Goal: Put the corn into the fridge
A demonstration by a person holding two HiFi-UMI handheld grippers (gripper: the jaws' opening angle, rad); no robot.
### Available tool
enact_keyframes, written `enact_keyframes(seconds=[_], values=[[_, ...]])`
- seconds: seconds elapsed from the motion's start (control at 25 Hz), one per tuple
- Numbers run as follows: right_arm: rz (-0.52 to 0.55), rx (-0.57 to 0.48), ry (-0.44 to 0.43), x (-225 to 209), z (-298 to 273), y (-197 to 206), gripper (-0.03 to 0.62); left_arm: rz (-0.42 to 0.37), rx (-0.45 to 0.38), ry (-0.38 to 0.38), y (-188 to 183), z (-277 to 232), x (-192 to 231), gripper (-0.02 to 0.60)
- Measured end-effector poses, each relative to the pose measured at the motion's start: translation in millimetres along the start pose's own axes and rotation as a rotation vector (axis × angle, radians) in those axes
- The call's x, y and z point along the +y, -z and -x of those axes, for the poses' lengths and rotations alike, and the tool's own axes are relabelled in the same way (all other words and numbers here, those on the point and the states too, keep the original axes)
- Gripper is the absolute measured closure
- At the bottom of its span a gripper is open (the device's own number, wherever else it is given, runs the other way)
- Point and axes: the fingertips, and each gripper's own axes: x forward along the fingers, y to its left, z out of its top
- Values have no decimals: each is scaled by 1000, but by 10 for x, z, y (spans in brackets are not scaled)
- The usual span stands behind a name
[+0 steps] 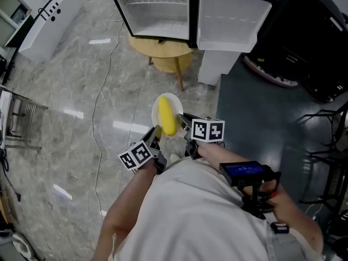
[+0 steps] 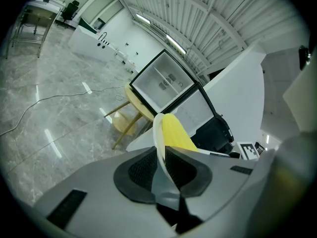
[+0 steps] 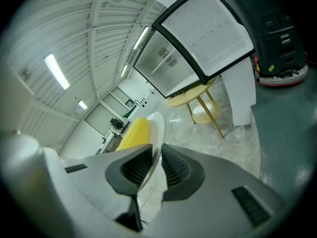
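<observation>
Yellow corn cob [image 1: 168,117] lies on a round white plate [image 1: 159,103], and both grippers carry that plate by its rim. The left gripper [image 1: 156,133] has its jaws closed down on the near-left edge, with the thin white rim pinched between the black ribbed pads. The right gripper [image 1: 184,125] clamps the near-right edge the same way. The corn cob sits just ahead of both sets of jaws, between the two grippers. Well ahead of them, apart from the plate, stands a small black-framed fridge [image 1: 155,10], white inside. Its door [image 1: 231,20] is swung open to the right. It rests on a round pale wooden table [image 1: 163,49] above the grey marble floor [image 1: 76,97].
</observation>
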Motion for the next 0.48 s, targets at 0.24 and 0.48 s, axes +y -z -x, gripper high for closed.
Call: enact_keyframes(seconds=[0.24, 0.48], values=[[7, 5, -8, -36, -54, -146, 537, 21, -14, -5, -74, -119, -17, 523], [-6, 27, -6, -214, -203, -304, 537, 40, -4, -13, -153, -376, 16, 523]])
